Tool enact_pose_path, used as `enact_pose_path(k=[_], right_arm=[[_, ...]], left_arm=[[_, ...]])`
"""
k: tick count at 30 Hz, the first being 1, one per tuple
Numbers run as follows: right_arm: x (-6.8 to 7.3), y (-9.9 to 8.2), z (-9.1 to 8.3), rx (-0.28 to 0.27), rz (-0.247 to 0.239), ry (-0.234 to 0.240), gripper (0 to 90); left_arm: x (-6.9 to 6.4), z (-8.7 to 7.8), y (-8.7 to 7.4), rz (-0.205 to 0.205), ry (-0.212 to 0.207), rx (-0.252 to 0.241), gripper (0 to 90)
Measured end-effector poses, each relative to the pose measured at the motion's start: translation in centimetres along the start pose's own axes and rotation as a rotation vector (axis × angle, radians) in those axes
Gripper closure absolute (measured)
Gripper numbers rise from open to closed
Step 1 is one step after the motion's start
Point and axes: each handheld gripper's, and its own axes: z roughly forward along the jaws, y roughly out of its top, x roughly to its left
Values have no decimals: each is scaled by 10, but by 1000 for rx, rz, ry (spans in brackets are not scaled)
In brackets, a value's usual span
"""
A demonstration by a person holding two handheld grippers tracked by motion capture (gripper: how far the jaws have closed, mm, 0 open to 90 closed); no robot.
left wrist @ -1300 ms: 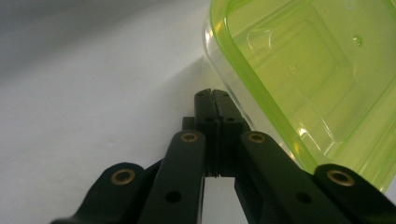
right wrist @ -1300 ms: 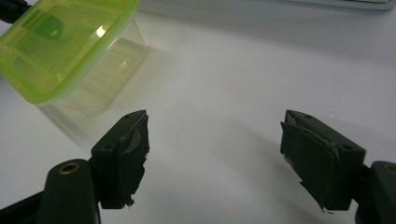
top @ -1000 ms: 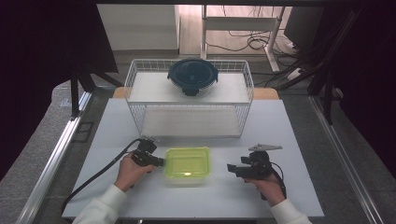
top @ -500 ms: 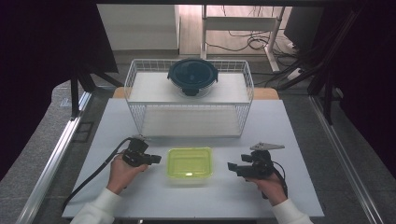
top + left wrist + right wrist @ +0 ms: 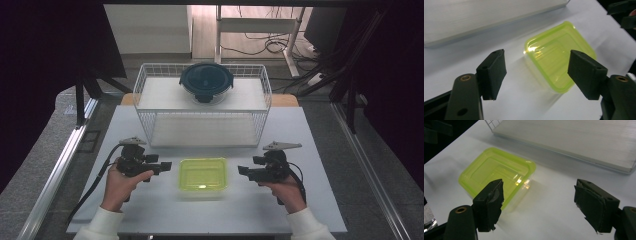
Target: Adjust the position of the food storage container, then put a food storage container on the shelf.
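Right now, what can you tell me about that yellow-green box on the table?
The yellow-green box is a shallow rectangular container of clear plastic with rounded corners and a translucent lime lid pressed on. It looks empty. It sits flat on the white table, in front of the wire basket. Nothing touches it; an open gripper is at each side, apart from it.

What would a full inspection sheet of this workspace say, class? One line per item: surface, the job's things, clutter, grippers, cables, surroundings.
Surface: white table, bare around the things.
Job's things: yellow-green lidded container lies flat between the grippers, touched by neither.
Clutter: white wire basket behind it, dark round lidded container on top.
Grippers: left gripper has just been opening, nothing between its jaws; right gripper open, empty.
Cables: black cable trails from the left gripper.
Surroundings: grey floor, floor cables beyond the table.
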Motion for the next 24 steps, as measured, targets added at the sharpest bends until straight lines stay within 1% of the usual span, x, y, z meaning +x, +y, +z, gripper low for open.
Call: enact_pose_path(k=[1, 4, 6, 7, 8, 9, 10, 11, 13, 15, 16, 17, 18, 19, 20, 23, 24], right_arm=[[1, 2, 2, 1, 4, -1, 234], [2, 5, 4, 9, 28, 11, 235], [1, 5, 4, 6, 33, 9, 237], [1, 5, 4, 7, 36, 10, 237], [0, 4, 3, 7, 36, 12, 238], [-1, 4, 2, 4, 38, 15, 243], [-1, 4, 1, -2, 45, 23, 245], [-1, 4, 0, -4, 47, 26, 246], [-1, 3, 1, -3, 44, 30, 247], [-1, 1, 3, -2, 58, 43, 253], [-1, 0, 4, 1, 67, 47, 260], [-1, 0, 5, 4, 72, 50, 273], [-2, -1, 6, 14, 88, 62, 292], [-2, -1, 8, 22, 100, 75, 299], [-3, -2, 9, 20, 105, 80, 302], [-5, -3, 11, 25, 125, 97, 314], [-6, -4, 12, 26, 143, 102, 319]], left_arm=[[0, 1, 0, 0, -3, 8, 293], [-1, 2, -2, -8, 5, -3, 285], [-1, 3, -2, -6, 12, 4, 285], [-1, 3, -3, -7, 15, -2, 285], [0, 3, -3, -10, 10, -6, 287], [-1, 3, -3, -20, -19, -15, 288], [-1, 3, -3, -24, -36, -22, 291], [-3, 5, -2, -22, -41, -30, 291], [-4, 10, -4, -18, -29, -21, 290], [-4, 14, -6, -16, -21, -9, 273], [-4, 15, -7, -19, -24, -5, 270], [-3, 16, -8, -33, -40, -12, 269], [-2, 16, -10, -51, -62, -19, 271], [-1, 15, -11, -64, -75, -25, 284], [-1, 16, -13, -68, -87, -28, 288], [-1, 18, -17, -70, -86, -20, 295], [1, 20, -20, -89, -99, -18, 301]])
